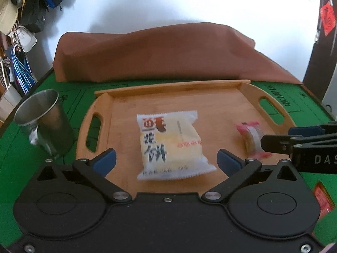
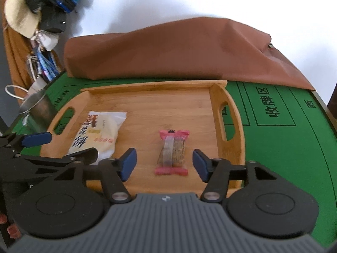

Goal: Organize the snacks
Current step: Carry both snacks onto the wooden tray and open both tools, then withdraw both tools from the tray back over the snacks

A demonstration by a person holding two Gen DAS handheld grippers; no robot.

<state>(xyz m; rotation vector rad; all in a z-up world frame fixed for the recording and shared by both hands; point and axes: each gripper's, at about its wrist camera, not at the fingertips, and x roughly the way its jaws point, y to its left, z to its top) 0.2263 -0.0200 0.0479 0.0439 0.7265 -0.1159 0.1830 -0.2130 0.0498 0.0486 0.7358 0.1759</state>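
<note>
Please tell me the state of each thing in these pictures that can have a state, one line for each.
Left hand-held gripper: open, holds nothing.
Right hand-held gripper: open, holds nothing.
White pastry pack: sealed, lies flat on the tray, free of the pads.
Pink snack bar: wrapped, lies flat on the tray, free of the pads.
Tray: flat on the green table.
Metal cup: upright, left of the tray.

Both wrist cameras look forward and downward along their own fingers, close over the near edge of the tray (image 1: pixel 172 88) — the left from its left half, the right from its right half. They share the tray, both snacks and the brown cloth (image 2: pixel 179 50) behind — each catches the other gripper at its edge
</note>
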